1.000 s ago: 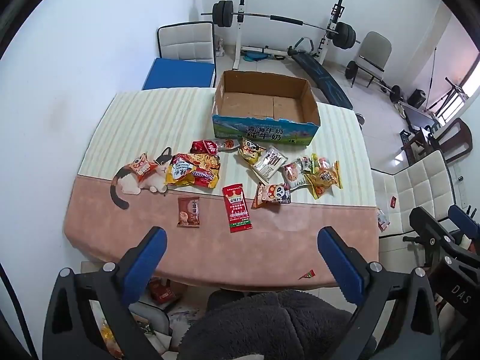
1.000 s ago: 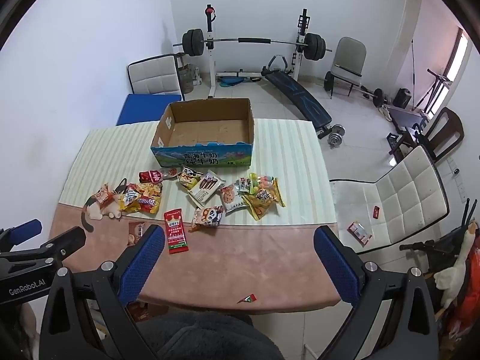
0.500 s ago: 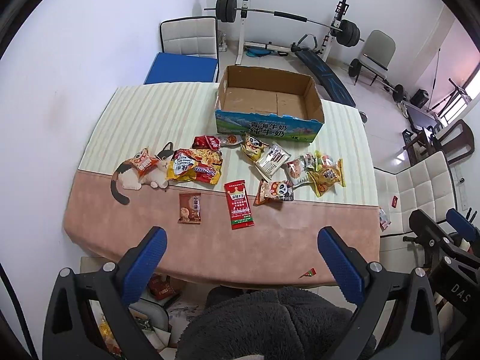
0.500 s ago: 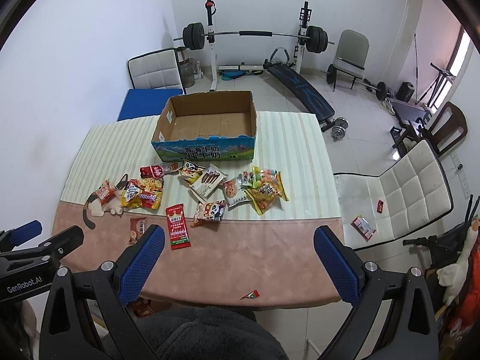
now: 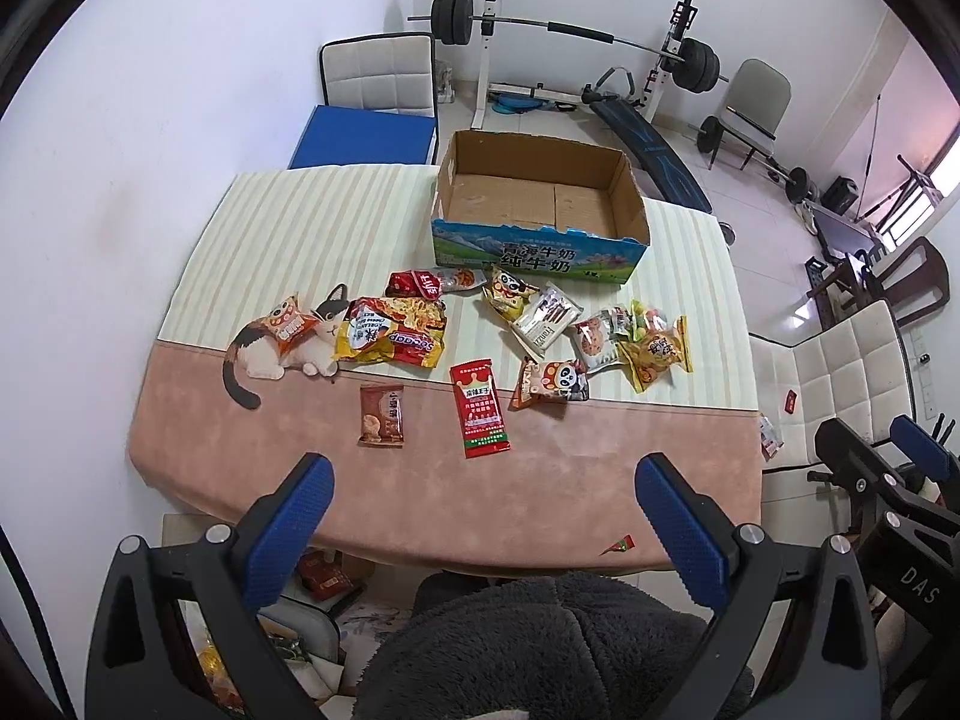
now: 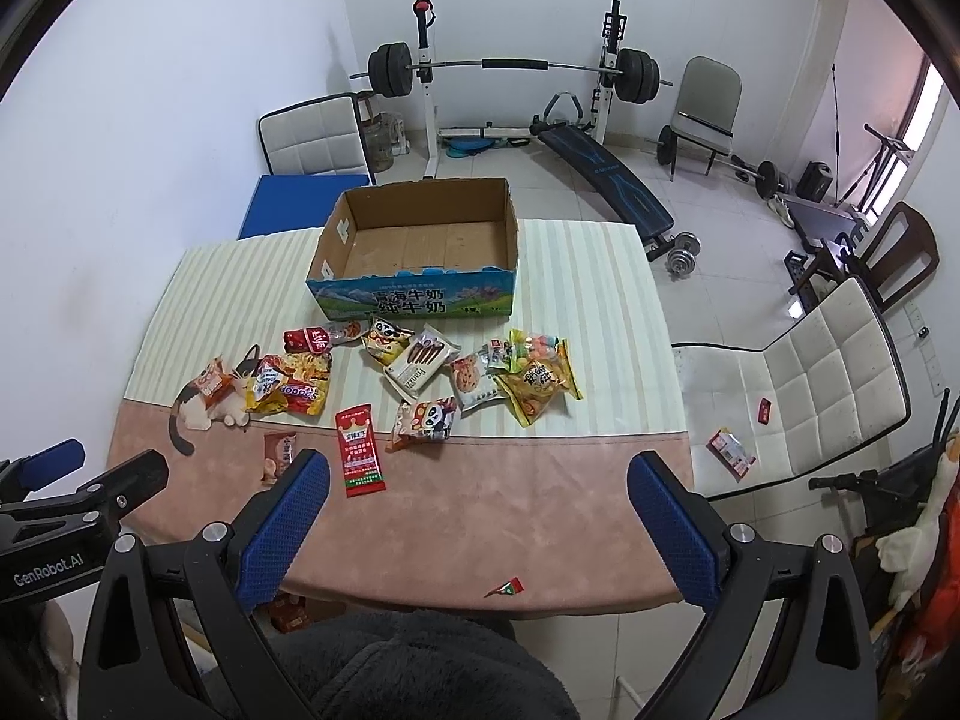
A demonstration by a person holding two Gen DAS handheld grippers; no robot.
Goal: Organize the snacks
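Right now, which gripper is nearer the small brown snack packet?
Left. The left gripper hangs just short of the small brown snack packet; the right gripper is off to its right.

Tabletop point(image 5: 300, 228): cream w/ stripes at far half, dusty pink near half, printed calico cat point(image 5: 270, 354) in white/black/orange. Cardboard box point(image 5: 540, 252): brown inside, blue-green-white landscape print w/ dark lettering on front. Long sachet point(image 5: 480, 408): red w/ white text. Small packet point(image 5: 381, 417): brown. Big bag point(image 5: 393, 336): yellow & red. Panda packet point(image 5: 549, 383): orange, white, black. Gripper fingers point(image 5: 288, 528) point(image 6: 672, 531): blue textured pads on black frames.
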